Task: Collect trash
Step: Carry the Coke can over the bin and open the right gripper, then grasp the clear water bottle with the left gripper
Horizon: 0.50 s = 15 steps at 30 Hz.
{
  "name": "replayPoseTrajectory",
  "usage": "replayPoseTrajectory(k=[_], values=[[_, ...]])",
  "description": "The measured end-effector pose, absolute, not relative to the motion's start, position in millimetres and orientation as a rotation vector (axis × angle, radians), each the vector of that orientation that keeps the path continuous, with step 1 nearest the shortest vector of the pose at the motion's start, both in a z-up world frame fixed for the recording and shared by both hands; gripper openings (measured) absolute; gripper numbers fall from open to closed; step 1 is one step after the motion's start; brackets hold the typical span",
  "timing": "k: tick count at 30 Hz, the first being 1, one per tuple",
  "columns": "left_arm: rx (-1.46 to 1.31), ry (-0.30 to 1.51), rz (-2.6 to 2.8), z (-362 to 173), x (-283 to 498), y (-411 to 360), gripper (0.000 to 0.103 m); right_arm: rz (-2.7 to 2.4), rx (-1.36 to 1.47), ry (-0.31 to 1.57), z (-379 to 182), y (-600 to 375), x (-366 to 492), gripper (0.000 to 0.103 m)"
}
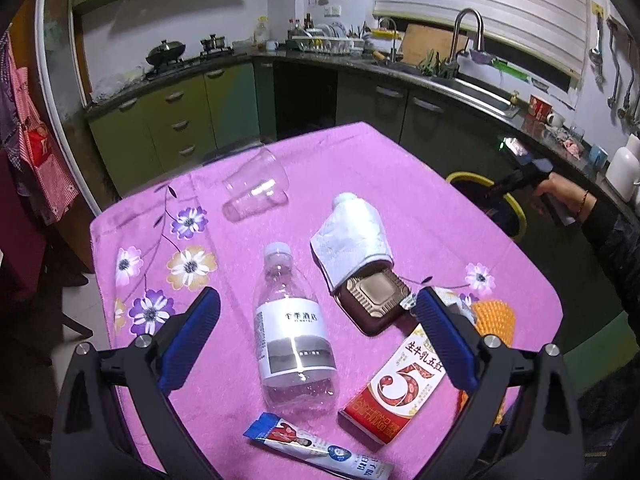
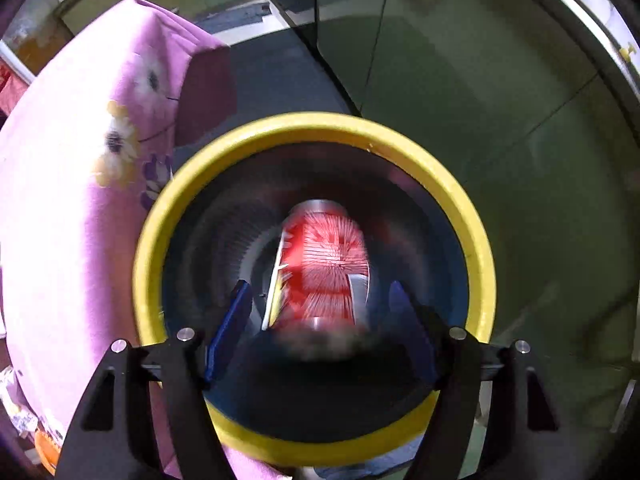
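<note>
Lying lengthwise between released right tongs, red can points into bin.

Red can motion-blurred

Dim indoor light, heavy fisheye warp (right view motion-blurred).

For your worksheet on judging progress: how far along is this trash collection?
Done: a red can is inside the yellow-rimmed bin, below the open right gripper. In hand: nothing; the open left gripper hovers over the bottle. Left on the table: bottle, cup, tissue, brown tray, carton, sachet.
</note>
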<state>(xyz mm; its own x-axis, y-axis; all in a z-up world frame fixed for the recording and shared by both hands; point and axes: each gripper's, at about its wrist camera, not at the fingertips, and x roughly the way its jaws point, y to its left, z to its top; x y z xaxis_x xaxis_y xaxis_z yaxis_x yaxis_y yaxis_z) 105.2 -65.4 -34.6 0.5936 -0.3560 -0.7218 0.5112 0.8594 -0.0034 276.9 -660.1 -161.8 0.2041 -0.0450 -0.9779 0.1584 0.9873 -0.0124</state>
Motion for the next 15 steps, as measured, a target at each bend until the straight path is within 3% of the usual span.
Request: replayPoseTrajectory(k=[6,15], values=[[0.234,0.923,-0.49,-56,128,-75,0.094,-0.125,0.078,1.331,-141,-647,269,0.073],[0.151,1.267,-0.412,-109,181,-70,0.094,-0.051,0.048,1.31,-133,-621,258,0.074]])
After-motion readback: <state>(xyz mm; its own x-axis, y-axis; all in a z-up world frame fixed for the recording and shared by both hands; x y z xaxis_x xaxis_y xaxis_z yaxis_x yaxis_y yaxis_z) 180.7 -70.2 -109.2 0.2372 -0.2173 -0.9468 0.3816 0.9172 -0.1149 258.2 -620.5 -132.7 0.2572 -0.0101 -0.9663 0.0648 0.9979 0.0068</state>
